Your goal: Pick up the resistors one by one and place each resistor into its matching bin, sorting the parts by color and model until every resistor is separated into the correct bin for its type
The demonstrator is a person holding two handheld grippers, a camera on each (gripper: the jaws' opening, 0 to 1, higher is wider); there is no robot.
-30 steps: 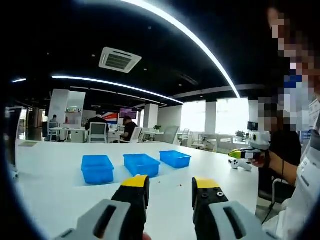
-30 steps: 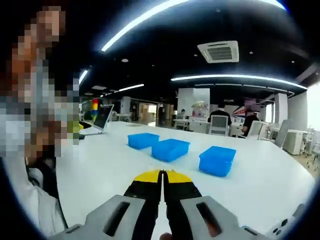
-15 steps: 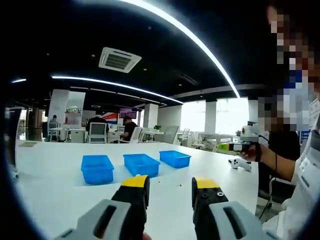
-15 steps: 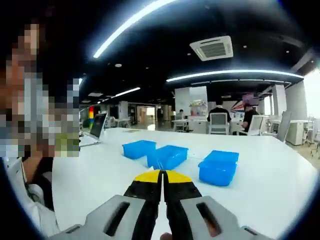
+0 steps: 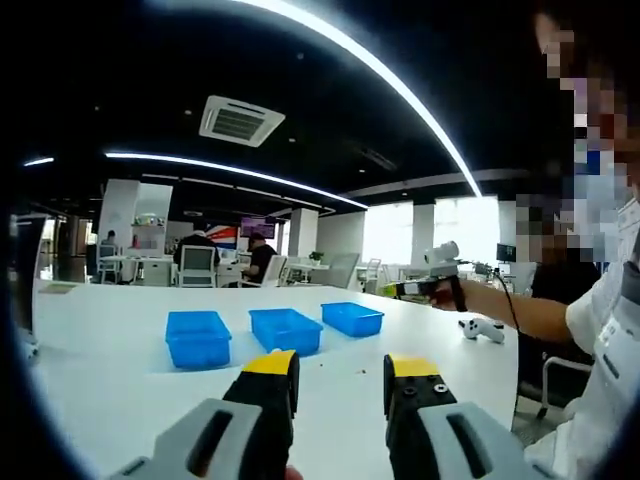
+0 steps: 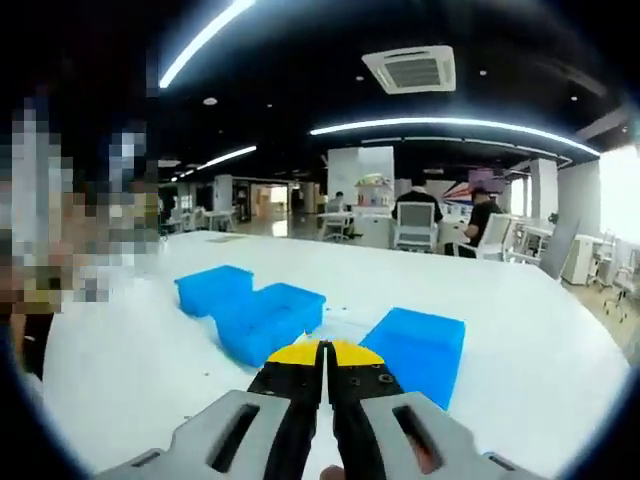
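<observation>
Left gripper view: three blue bins [image 5: 285,330] in a row across white table [image 5: 100,370].

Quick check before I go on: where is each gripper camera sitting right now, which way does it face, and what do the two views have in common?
Left gripper view: rides the left gripper, low over the white table, facing the three blue bins across it; own jaws apart; the person's sleeve and the right gripper enter from the right.
Right gripper view: rides the right gripper, held above the table, facing the bins from close by; own jaws closed together.
Shared: the three bins, the table, the seated people behind.
</observation>
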